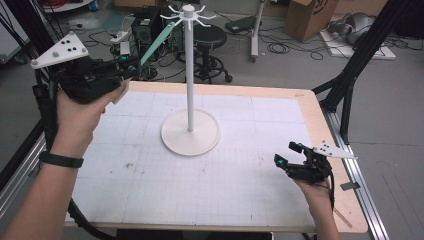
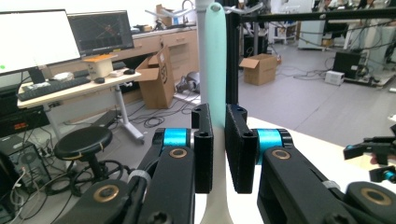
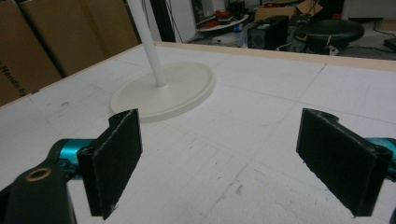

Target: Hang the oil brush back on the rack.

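- Holding a mint-green strip (image 1: 156,44), the left claw (image 1: 131,67) sits raised above the far-left corner of the tabletop (image 1: 150,200), gripped by the person's left hand (image 1: 82,112), which wears a dark wristband (image 1: 61,159).
- In the left gripper view that claw (image 2: 218,154) has its jaws drawn narrow on the strip (image 2: 215,60): the strip rises straight up between the two black pads (image 2: 203,149), its rounded tip close to the top of the stand's post.
- From the high view the strip slants up and rightward from the claw toward the hooks (image 1: 189,15) at the top of the stand; whether its tip touches a hook cannot be told.
- Next comes the stand (image 1: 190,75): a white post upright on a round base (image 1: 190,134) near the middle of the tabletop.
- At the right, the right claw (image 1: 286,154) is held low over the tabletop's near-right part by the right hand (image 1: 315,192), well apart from the stand.
- In the right gripper view this claw (image 3: 233,163) stands wide, nothing between its pads (image 3: 116,154), with the gridded tabletop (image 3: 261,93) and the base (image 3: 163,95) beyond.
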Motion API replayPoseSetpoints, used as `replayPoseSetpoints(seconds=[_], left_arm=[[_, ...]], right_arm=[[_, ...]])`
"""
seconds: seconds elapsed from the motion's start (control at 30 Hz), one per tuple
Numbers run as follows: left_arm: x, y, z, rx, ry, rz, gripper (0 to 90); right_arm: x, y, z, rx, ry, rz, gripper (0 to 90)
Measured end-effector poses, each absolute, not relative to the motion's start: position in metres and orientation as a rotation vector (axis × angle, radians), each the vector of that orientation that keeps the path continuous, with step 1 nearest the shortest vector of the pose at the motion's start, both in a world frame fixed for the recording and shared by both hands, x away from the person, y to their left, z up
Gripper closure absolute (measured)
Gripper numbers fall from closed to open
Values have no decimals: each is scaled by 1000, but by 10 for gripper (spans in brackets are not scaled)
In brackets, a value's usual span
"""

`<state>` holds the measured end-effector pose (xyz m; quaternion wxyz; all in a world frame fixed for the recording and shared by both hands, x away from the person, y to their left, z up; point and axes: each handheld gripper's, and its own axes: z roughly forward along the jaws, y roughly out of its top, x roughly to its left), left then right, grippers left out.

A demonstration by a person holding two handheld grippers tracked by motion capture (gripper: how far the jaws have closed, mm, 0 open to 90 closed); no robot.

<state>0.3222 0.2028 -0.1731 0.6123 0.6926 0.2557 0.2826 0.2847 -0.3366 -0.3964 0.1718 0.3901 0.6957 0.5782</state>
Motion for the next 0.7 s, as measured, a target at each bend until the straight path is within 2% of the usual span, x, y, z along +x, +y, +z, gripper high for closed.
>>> replayPoseSetpoints(seconds=[0.63,0.7], left_arm=[[336,199,-178,1602,611,639,818],[336,198,-179,1619,599,647,798]], right_arm=[[284,-338,-397,1112,1976,1643,138],[284,-338,-397,1113,1976,1643,138]])
